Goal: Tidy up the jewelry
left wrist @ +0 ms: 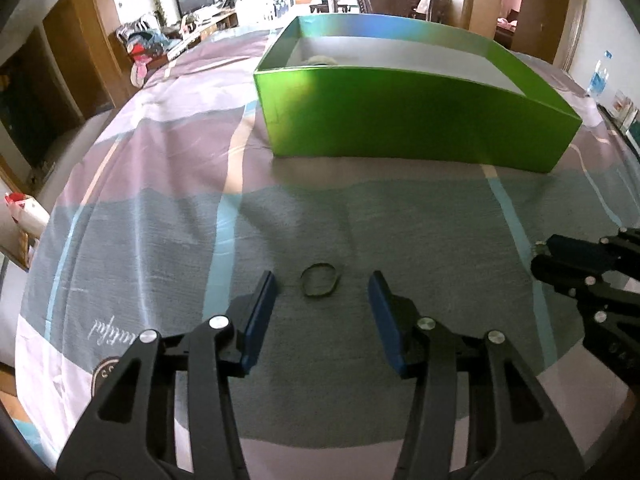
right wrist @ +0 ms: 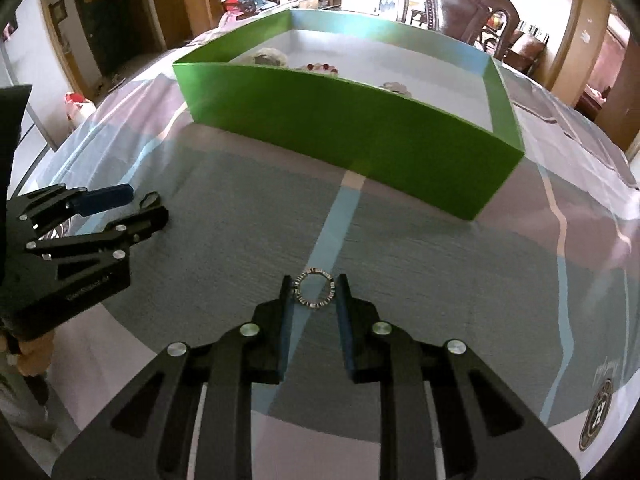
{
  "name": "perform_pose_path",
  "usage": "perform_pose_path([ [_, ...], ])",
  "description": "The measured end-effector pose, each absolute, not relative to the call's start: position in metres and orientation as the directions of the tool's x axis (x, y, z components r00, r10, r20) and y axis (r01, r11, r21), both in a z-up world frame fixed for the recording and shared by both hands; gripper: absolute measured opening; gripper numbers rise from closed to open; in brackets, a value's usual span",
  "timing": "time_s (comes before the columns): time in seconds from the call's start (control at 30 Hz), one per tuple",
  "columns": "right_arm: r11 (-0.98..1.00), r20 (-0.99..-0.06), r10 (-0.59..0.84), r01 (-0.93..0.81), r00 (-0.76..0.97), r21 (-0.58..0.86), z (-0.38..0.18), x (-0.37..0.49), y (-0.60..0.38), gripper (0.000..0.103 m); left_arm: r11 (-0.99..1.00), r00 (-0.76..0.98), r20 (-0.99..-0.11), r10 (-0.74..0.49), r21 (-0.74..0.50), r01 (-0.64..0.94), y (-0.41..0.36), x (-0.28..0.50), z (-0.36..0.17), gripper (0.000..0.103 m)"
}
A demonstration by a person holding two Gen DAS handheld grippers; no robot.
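Right wrist view, green box [right wrist: 360, 136] holding beaded jewelry [right wrist: 320, 67], right gripper [right wrist: 314, 294] clamped on ring [right wrist: 314, 289], left gripper [left wrist: 322, 286] apart.

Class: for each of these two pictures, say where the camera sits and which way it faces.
Left wrist view: sits on the left gripper, facing down and forward at a dark ring; its fingers stand apart.
Right wrist view: sits on the right gripper, whose fingers clasp a silver ring.
Both views share the green box, the bedsheet, and each other's gripper.

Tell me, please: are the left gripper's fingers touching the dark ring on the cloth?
Apart. The left wrist view shows bare cloth between the dark ring and each blue finger of the left gripper.
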State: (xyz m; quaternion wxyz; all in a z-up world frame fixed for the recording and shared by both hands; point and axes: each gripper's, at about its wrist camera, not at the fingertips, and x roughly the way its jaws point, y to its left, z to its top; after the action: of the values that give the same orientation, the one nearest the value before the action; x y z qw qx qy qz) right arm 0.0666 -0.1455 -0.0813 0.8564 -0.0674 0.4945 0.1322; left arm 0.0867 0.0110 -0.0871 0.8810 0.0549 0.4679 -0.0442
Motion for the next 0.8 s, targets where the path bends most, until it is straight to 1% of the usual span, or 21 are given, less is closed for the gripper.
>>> perform_pose_path([
  [0.07,0.958,-0.866,0.162,-0.284,0.473,0.024,-0.082,0.067,-0.146,0.021,0.989,0.561,-0.827,-0.031,0.056,0.137,0.009,0.087,-0.087,0.048],
  [0.1,0.959,-0.867,0.163,-0.281,0.471,0.027,-0.083,0.066,-0.146,0.021,0.988,0.562,-0.826,-0.043,0.049,0.148,0.008,0.087,-0.087,0.043],
  [0.13,0.96,-0.868,0.163,-0.277,0.469,0.031,-0.084,0.066,-0.146,0.021,0.987,0.561,-0.826,-0.054,0.041,0.156,0.008,0.088,-0.087,0.035],
  [0.23,0.963,-0.871,0.164,-0.268,0.464,0.039,-0.086,0.065,-0.149,0.021,0.983,0.557,-0.826,-0.081,0.026,0.182,0.005,0.087,-0.088,0.023],
  [0.3,0.965,-0.871,0.165,-0.26,0.463,0.044,-0.087,0.064,-0.15,0.021,0.98,0.554,-0.827,-0.094,0.021,0.198,0.003,0.086,-0.088,0.017],
  [0.63,0.969,-0.868,0.172,-0.241,0.466,0.062,-0.087,0.06,-0.156,0.021,0.961,0.53,-0.835,-0.151,0.002,0.277,-0.015,0.072,-0.087,0.018],
  [0.8,0.971,-0.862,0.172,-0.23,0.476,0.066,-0.084,0.057,-0.16,0.021,0.965,0.532,-0.835,-0.139,0.006,0.261,-0.014,0.075,-0.087,0.018],
])
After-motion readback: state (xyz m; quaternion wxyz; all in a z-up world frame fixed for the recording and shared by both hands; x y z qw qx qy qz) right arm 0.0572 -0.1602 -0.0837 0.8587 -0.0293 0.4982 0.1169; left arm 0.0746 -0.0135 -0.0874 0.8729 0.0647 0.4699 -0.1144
